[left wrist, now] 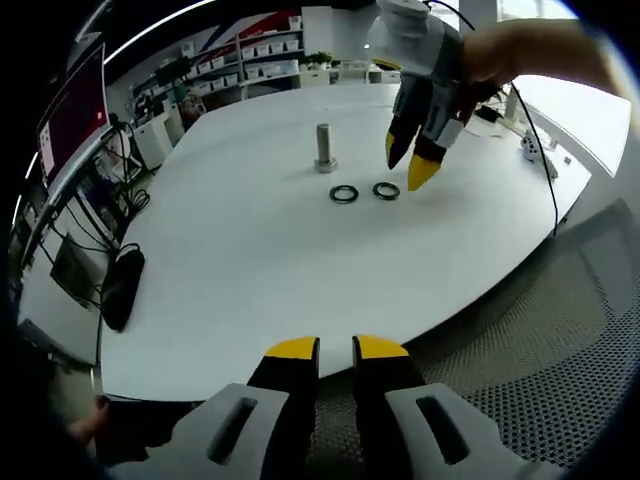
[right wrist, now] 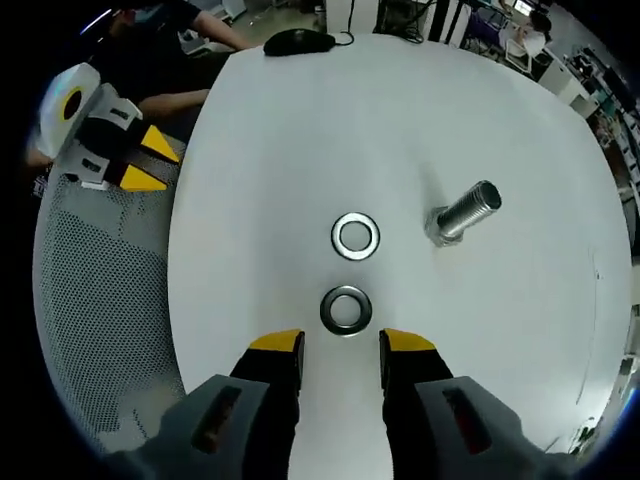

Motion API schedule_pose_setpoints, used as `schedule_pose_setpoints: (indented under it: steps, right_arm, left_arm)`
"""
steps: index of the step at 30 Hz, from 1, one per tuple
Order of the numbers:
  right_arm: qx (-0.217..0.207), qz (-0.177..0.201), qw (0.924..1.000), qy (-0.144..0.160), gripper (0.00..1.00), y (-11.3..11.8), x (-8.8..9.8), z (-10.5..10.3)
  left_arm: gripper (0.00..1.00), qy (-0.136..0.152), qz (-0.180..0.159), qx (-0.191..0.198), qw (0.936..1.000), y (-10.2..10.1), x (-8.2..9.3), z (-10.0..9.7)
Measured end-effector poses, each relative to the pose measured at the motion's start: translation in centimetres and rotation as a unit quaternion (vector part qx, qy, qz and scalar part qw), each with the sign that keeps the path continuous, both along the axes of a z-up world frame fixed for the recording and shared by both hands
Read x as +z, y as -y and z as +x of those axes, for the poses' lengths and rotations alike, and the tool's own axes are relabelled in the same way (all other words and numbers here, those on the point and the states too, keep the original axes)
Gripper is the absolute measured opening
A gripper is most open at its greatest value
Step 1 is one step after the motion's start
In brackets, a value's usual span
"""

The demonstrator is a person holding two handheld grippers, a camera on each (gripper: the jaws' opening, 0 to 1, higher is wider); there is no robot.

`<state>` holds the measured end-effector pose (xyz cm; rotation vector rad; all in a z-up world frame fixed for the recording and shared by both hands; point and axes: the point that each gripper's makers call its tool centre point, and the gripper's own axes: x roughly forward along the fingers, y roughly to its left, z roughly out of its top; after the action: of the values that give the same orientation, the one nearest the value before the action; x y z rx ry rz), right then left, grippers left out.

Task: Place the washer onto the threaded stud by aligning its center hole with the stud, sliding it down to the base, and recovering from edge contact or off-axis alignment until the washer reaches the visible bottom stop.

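washer point(right wrist: 346, 309) beside second washer point(right wrist: 355, 236), stud point(right wrist: 463, 213) (bare) near, right tongs point(right wrist: 342, 344) apart

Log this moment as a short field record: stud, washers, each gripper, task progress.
stud: upright on white table, bare, no washer on it
near washer: flat on table, just ahead of right gripper
far washer: flat, beside the stud
right gripper: open, empty, above near washer
left gripper: open, empty, at table edge, away from the parts
progress: no washer picked up yet
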<state>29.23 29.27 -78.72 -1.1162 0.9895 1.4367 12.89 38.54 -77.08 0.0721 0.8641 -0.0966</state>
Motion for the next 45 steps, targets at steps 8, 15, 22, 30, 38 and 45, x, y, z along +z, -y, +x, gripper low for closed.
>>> schedule_pose_setpoints:
  steps: [8,15,22,30,38,45]
  right_arm:
    - [0.011,-0.013,0.9999,0.002,0.36,-0.6,-0.7,-0.2]
    - [0.027,-0.036,0.9989,0.014,0.36,0.0,-1.4,-0.1]
    - [0.052,-0.041,0.9977,0.015,0.36,-0.2,-1.4,0.2]
    - [0.052,-0.046,0.9975,0.017,0.31,-0.5,-1.4,0.8]
    - [0.074,-0.043,0.9961,0.023,0.26,-0.5,-1.5,0.7]
    - [0.100,-0.044,0.9935,0.031,0.27,-0.7,-1.5,0.5]
  left_arm:
    - [0.12,-0.003,-0.001,-0.010,0.9999,0.2,-0.1,0.0]
    - [0.12,-0.002,-0.002,-0.006,1.0000,0.2,-0.2,0.0]
    - [0.12,-0.003,-0.002,-0.004,1.0000,0.1,-0.2,0.0]
    - [0.12,-0.003,-0.001,-0.004,1.0000,0.1,-0.2,0.0]
    - [0.12,-0.003,-0.002,-0.004,1.0000,0.1,-0.2,0.0]
    - [0.12,-0.003,-0.002,-0.004,1.0000,0.1,-0.2,0.0]
